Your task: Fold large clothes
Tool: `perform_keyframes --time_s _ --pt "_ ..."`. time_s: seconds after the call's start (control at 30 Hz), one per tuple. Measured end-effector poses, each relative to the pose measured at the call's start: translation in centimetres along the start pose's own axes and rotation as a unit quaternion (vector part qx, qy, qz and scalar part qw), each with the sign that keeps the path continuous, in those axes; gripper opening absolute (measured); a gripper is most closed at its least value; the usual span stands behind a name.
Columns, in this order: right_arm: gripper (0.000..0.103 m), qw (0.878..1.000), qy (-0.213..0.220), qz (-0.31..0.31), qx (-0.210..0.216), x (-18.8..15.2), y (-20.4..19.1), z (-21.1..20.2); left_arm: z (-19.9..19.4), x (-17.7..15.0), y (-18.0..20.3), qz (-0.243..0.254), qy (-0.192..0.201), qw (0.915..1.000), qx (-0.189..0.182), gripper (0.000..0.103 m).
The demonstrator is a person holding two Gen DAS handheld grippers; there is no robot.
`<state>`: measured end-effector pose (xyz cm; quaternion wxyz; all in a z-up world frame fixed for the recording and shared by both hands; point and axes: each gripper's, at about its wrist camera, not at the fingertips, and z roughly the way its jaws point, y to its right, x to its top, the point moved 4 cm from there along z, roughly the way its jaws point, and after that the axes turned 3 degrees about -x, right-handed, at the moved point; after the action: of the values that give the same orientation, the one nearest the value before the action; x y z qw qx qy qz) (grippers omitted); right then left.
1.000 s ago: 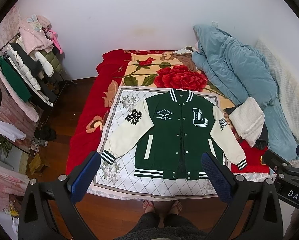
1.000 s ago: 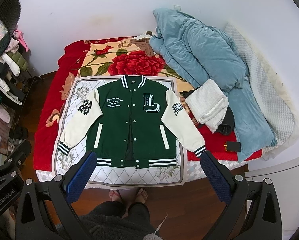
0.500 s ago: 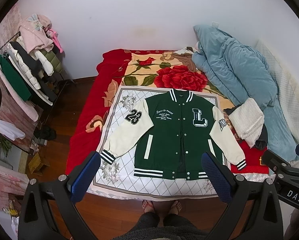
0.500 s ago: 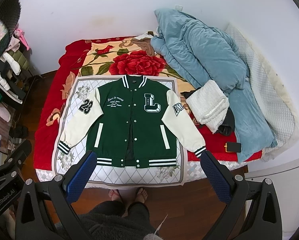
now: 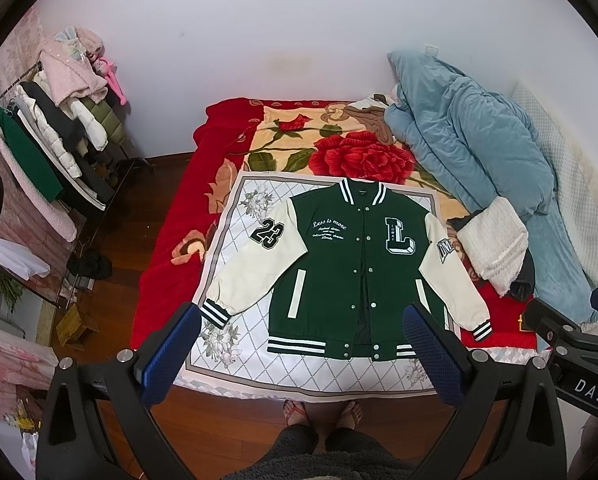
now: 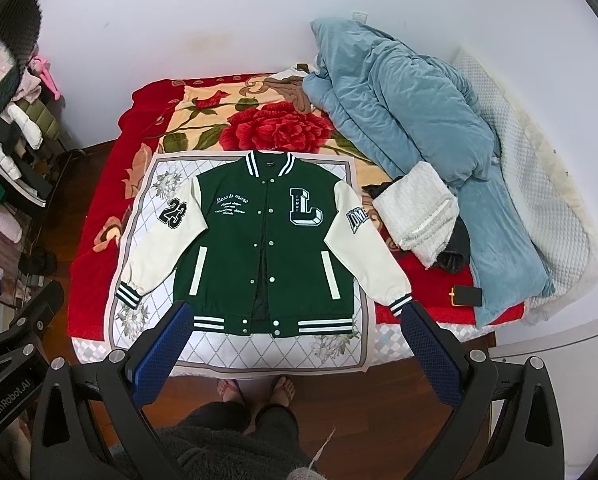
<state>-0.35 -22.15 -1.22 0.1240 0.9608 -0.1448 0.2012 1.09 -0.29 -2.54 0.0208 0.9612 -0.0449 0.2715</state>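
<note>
A green varsity jacket [image 5: 339, 272] with cream sleeves lies flat, front up, on a white quilted cloth [image 5: 239, 216] on the bed; it also shows in the right wrist view [image 6: 259, 248]. Both sleeves spread out and down. My left gripper [image 5: 301, 318] is open and empty, held high above the bed's near edge. My right gripper [image 6: 297, 316] is open and empty, also high above the near edge. Neither touches the jacket.
A blue duvet [image 6: 411, 112] and a folded white towel [image 6: 417, 216] lie on the bed's right side, with a phone [image 6: 466, 295] near the edge. A loaded clothes rack [image 5: 47, 160] stands at left. My feet [image 5: 323, 412] stand on the wooden floor.
Both views have drifted very slightly; the jacket and both open grippers stay as they were.
</note>
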Motion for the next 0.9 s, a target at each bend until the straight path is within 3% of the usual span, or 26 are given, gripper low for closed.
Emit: perform_keyframes --time_s 0.63,0.87,0.9 --pt "0.103 1.000 0.000 0.000 -0.002 0.3 -0.3 0.1 0.0 0.0 0.0 0.000 0.000 1.0000 -0.002 0.103" --pt "0.103 1.000 -0.005 0.016 -0.004 0.9 0.1 -0.3 0.3 1.1 0.9 0.012 0.007 0.9999 0.001 0.103" --pt "0.103 1.000 -0.004 0.024 -0.003 1.0 0.0 0.2 1.4 3.0 0.6 0.015 0.012 0.9998 0.008 0.103"
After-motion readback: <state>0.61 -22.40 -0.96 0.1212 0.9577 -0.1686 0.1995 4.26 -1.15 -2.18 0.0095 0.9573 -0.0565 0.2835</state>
